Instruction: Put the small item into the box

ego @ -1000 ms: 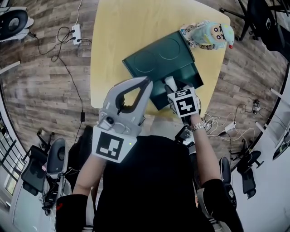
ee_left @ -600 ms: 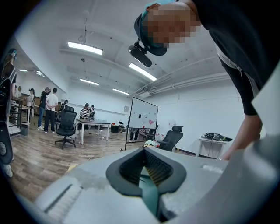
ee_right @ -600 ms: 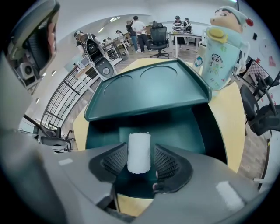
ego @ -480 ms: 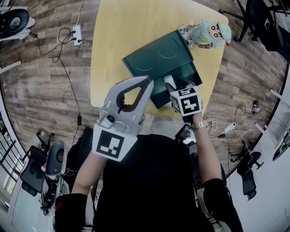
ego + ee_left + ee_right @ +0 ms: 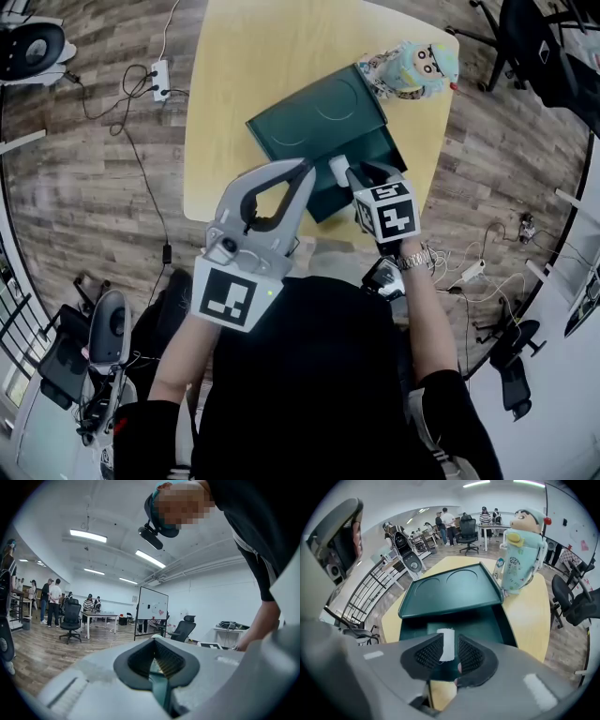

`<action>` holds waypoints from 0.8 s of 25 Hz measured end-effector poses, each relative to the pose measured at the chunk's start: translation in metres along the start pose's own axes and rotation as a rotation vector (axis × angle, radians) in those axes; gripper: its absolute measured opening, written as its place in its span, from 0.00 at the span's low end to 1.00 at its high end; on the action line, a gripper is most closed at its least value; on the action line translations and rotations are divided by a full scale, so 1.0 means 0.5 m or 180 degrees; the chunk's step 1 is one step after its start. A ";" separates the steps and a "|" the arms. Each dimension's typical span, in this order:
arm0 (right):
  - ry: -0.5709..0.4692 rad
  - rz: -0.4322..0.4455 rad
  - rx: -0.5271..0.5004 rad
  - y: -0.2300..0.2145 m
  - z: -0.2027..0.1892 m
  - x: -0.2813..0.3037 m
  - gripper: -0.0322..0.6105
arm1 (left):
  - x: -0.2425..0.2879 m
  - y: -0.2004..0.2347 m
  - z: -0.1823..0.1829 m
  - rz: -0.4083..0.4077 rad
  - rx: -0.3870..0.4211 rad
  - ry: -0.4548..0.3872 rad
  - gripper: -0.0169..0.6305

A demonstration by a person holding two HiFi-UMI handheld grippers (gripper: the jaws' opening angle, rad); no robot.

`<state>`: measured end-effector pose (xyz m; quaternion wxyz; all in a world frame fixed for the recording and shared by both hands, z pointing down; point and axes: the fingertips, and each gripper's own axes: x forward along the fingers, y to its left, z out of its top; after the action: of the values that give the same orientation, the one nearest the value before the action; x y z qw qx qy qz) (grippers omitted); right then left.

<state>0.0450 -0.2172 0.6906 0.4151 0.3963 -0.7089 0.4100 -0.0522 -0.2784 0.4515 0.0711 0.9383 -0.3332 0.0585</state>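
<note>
A dark green box [image 5: 380, 150] lies on the yellow table [image 5: 244, 75] with its lid [image 5: 314, 117] swung open behind it. My right gripper [image 5: 349, 174] hangs over the box's near side. A small white item [image 5: 338, 171] sits between its jaws, which are closing. In the right gripper view the white item [image 5: 446, 645] lies against the left pad, with a thin gap at the right pad, above the box floor [image 5: 487, 627]. My left gripper [image 5: 302, 169] is held up near the table's front edge, shut and empty, and its view looks out into the room.
A cartoon-figure bottle [image 5: 411, 67] stands at the table's far right corner, beside the lid. A power strip [image 5: 159, 73] with cables lies on the wood floor to the left. Office chairs [image 5: 23, 47] ring the table. People stand far back in the room [image 5: 51, 597].
The right gripper has crept a little further over the box, and its jaws have narrowed round the white item. The left gripper has stayed put.
</note>
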 end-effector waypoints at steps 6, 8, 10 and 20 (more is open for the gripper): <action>-0.0193 -0.0006 0.0024 -0.008 0.008 -0.045 0.05 | -0.010 -0.027 0.010 0.0073 0.0025 -0.0002 0.03; -0.0238 0.0015 0.0023 -0.010 0.007 -0.061 0.05 | -0.012 -0.039 0.016 0.0088 0.0051 -0.0021 0.03; -0.0280 0.0038 0.0007 -0.010 0.006 -0.077 0.05 | -0.016 -0.050 0.019 0.0111 0.0074 -0.0026 0.03; -0.0669 0.0023 -0.0061 -0.019 0.001 -0.191 0.05 | -0.043 -0.132 0.043 0.0219 0.0192 -0.0070 0.03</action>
<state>0.0861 -0.1999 0.6058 0.3408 0.4306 -0.7538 0.3609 -0.0257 -0.2180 0.4208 0.0371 0.9287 -0.3641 0.0606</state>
